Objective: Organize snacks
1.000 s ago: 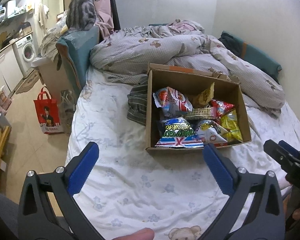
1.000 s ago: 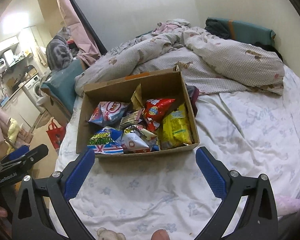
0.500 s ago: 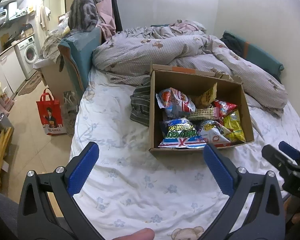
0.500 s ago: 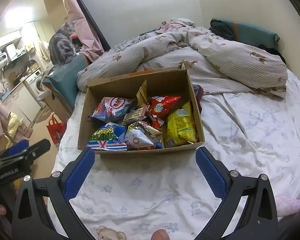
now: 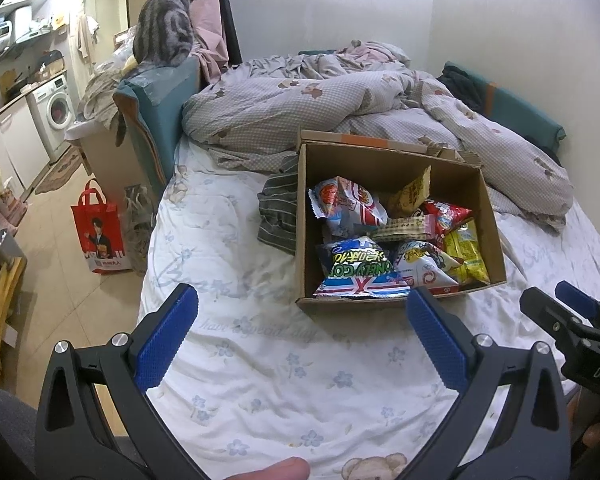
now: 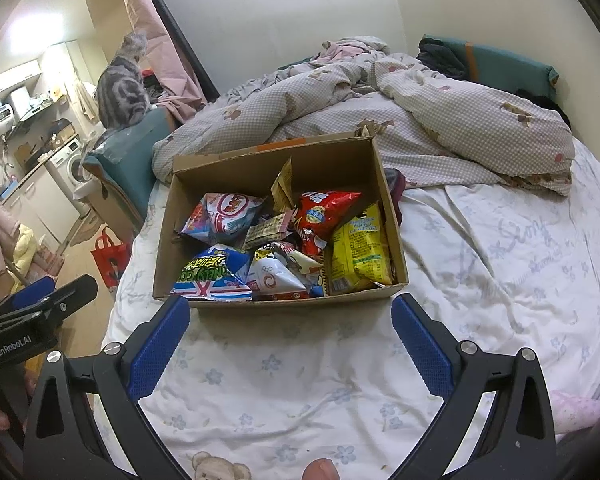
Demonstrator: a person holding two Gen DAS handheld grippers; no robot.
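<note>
Both tools, the left tool (image 5: 302, 308) and the right tool (image 6: 290, 318), are held wide open and empty above the bed (image 6: 500, 264), just short of the cardboard box (image 6: 396, 216), where the snack bags (image 6: 284, 240) are piled loosely together.

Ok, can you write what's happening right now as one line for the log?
left gripper: open, empty | right gripper: open, empty | both short of cardboard box | snack bags jumbled inside box | box on bed

grey tabby cat (image 5: 166, 24) perched on teal headboard (image 5: 160, 92) — rumpled duvet (image 5: 300, 108) behind.
</note>
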